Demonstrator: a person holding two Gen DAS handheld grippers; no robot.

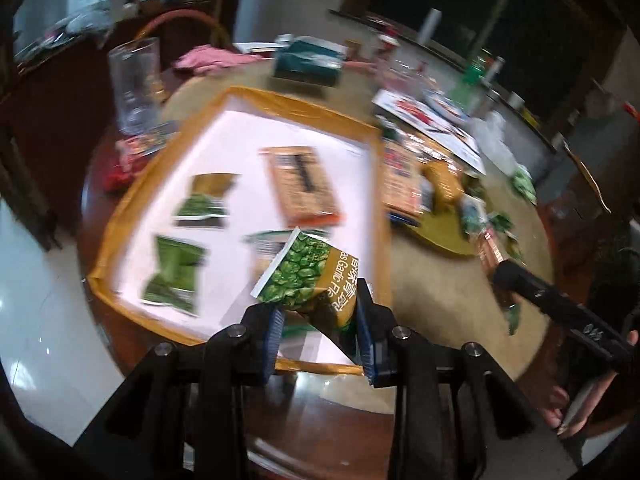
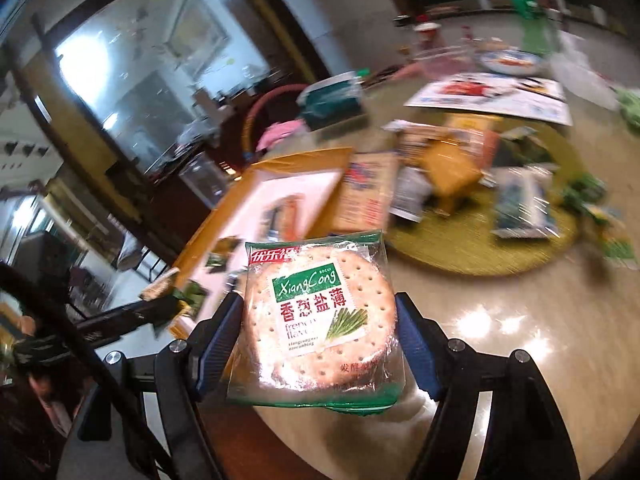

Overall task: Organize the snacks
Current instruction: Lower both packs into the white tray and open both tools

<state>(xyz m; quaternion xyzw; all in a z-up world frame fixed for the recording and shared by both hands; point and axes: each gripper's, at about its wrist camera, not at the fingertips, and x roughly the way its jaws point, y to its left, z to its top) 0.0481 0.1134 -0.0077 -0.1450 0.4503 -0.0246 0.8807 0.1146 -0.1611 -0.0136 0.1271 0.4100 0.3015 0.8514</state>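
Note:
My left gripper (image 1: 320, 316) is shut on a green pea snack packet (image 1: 316, 276), held above the near edge of a shallow box (image 1: 384, 184) with an orange rim and white floor. Several packets lie in the box: two green ones (image 1: 172, 276) and an orange one (image 1: 304, 184). My right gripper (image 2: 320, 336) is shut on a clear-wrapped round cracker pack (image 2: 320, 320) with a green label, held over the table. The left gripper's finger and its green packet (image 2: 176, 304) show at the left of the right wrist view. The right gripper's black finger (image 1: 552, 300) shows at the right of the left wrist view.
A green woven mat (image 2: 480, 248) carries a pile of mixed snack packets (image 2: 452, 168). A clear glass (image 1: 134, 84), a teal tissue box (image 1: 308, 64), pink cloth (image 1: 212, 58) and a printed sheet (image 2: 492, 96) lie further back on the round table (image 2: 540, 340). A basket handle (image 1: 180, 20) rises behind.

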